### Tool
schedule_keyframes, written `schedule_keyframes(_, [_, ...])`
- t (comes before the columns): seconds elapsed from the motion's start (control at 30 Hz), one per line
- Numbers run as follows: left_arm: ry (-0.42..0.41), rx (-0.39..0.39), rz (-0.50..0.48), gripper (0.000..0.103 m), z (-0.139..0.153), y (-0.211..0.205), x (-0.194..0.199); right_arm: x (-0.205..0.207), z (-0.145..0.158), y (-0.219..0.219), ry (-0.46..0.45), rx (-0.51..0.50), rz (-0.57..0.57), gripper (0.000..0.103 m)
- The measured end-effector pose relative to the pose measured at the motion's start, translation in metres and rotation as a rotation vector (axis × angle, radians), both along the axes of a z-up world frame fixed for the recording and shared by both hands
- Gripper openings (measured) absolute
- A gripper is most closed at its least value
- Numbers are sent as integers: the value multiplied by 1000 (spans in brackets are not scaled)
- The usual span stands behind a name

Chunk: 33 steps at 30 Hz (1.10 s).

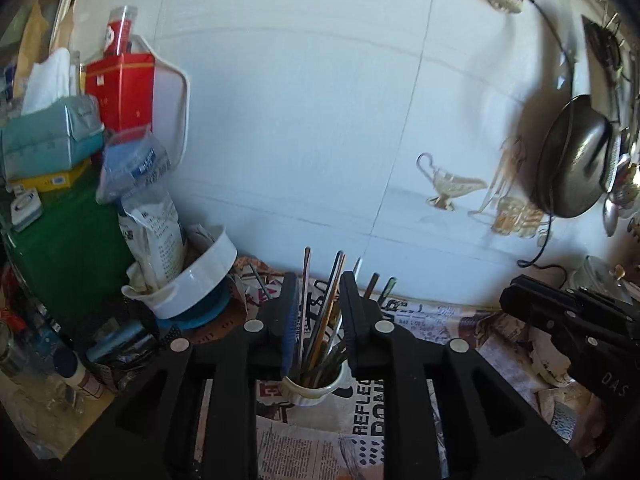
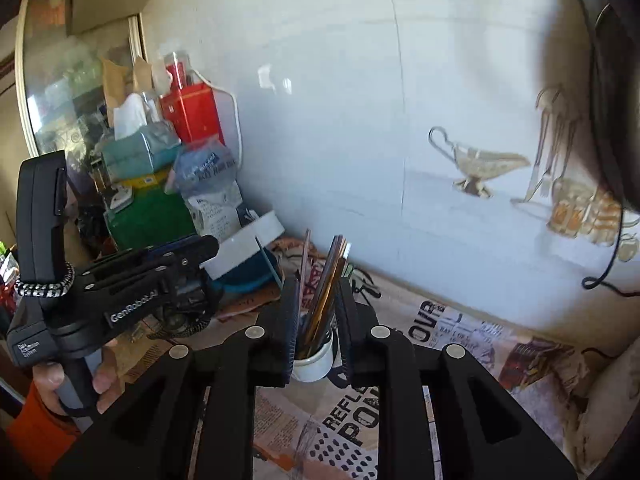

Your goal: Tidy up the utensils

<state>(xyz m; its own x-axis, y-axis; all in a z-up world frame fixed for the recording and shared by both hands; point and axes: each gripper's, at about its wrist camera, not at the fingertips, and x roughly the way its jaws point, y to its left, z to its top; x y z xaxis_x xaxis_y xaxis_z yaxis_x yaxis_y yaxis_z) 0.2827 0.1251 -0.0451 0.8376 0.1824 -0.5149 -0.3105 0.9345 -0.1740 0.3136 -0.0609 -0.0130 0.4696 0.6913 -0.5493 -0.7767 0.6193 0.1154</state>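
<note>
Two sets of tongs are in play, left tongs (image 1: 319, 312) and right tongs (image 2: 318, 316), each with its pads slightly spread and nothing pinched between them. One white cup (image 1: 314, 390) stands on the newspaper-covered table (image 1: 420, 316), close to the tiled wall, and holds the utensils (image 1: 324, 308) upright. In both wrist views the handles show through the gap of the tongs, but the cup sits farther back on the table, so no contact is evident.

Judgement on the step in hand: the utensils appear gathered already, and both tongs seem to be clear of the cup. To do this well, the hands should lift straight away from the handles without brushing them; the cup is narrow and top-heavy with long stems, so a sideways knock could tip it.

Counts: one cup; roughly six or seven long handles in it, exact number unclear where they overlap; one white bowl (image 1: 200, 276) tilted at the left; one red tin (image 1: 120, 92); one tissue box (image 1: 48, 136); one hand (image 2: 76, 384) visible.
</note>
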Motion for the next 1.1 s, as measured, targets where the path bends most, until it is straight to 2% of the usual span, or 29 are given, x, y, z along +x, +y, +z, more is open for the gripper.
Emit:
schedule_keyframes(0.07, [-42, 34, -24, 22, 24, -12, -22, -21, 22, -17, -48, 49, -19, 18])
schedule_keyframes(0.17, [-120, 108, -53, 30, 58, -34, -66, -63, 53, -43, -137, 120, -50, 18])
schedule_keyframes(0.27, [-203, 153, -77, 38, 81, -55, -115, -114, 75, -66, -221, 180, -105, 18])
schedule_keyframes(0.37, [-254, 193, -89, 49, 96, -74, -159, -158, 87, -81, -257, 217, -156, 20])
schedule_keyframes(0.43, [-273, 218, -87, 57, 101, -83, -186, -184, 91, -88, -269, 227, -176, 29])
schedule_keyframes(0.47, [-280, 222, -90, 66, 102, -87, -199, -194, 92, -91, -279, 225, -192, 33])
schedule_keyframes(0.5, [-285, 222, -89, 75, 103, -90, -210, -205, 92, -93, -288, 220, -209, 41])
schedule_keyframes(0.53, [-291, 220, -88, 80, 103, -93, -222, -214, 92, -96, -296, 215, -223, 49])
schedule_keyframes(0.57, [-295, 219, -88, 87, 101, -93, -231, -224, 91, -98, -303, 213, -238, 52])
schedule_keyframes(0.67, [-298, 222, -68, 97, 97, -96, -255, -244, 89, -105, -320, 197, -283, 68])
schedule_keyframes(0.7, [-298, 227, -61, 101, 95, -96, -261, -249, 88, -106, -325, 193, -294, 77])
schedule_keyframes(0.73, [-298, 229, -55, 102, 93, -97, -267, -254, 87, -107, -329, 193, -304, 85])
schedule_keyframes(0.83, [-291, 224, -56, 102, 87, -96, -277, -266, 84, -109, -348, 188, -339, 100])
schedule_keyframes(0.93, [-282, 224, -52, 102, 80, -97, -283, -273, 81, -109, -381, 177, -391, 103])
schedule_keyframes(1.1, [-269, 221, -52, 102, 73, -98, -288, -276, 77, -111, -366, 155, -395, 103])
